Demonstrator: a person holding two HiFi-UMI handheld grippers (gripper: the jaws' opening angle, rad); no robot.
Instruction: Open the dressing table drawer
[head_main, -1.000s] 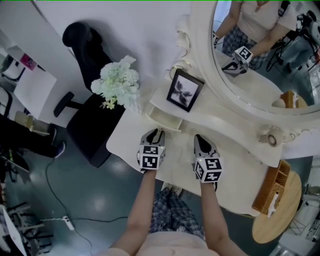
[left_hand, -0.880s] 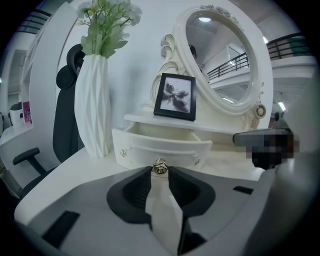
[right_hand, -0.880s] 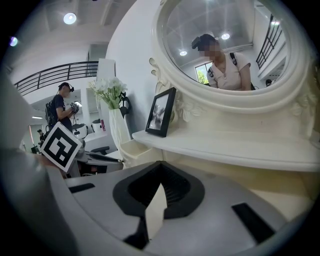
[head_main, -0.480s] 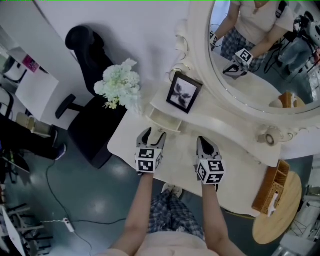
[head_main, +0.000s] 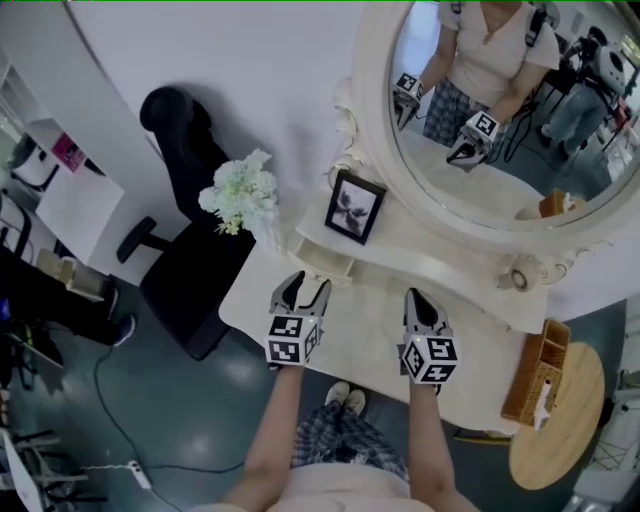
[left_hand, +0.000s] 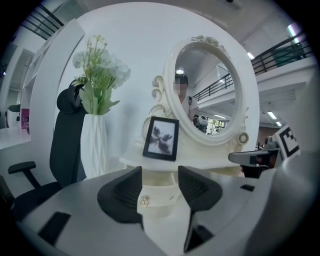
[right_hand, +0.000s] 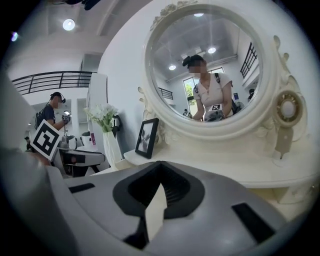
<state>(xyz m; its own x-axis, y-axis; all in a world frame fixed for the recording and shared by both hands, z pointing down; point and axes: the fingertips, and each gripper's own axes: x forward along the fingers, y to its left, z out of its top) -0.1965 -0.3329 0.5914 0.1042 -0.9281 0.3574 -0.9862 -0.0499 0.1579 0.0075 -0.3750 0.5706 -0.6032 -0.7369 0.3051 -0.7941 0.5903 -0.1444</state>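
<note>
The white dressing table carries a small drawer under its raised shelf, pulled out with its inside showing. In the left gripper view the drawer front and its small metal knob sit between my jaws, a little beyond them. My left gripper hangs open just short of the drawer, holding nothing. My right gripper is shut and empty above the tabletop to the right.
A framed picture and a round ornament stand on the shelf below the oval mirror. A vase of white flowers is at the table's left end, a black office chair beyond it. A wicker basket sits on a round side table at right.
My left gripper, shut at the drawer front a second ago, has opened and drawn back from it. Both grippers have risen and pulled slightly toward the table's near edge.
</note>
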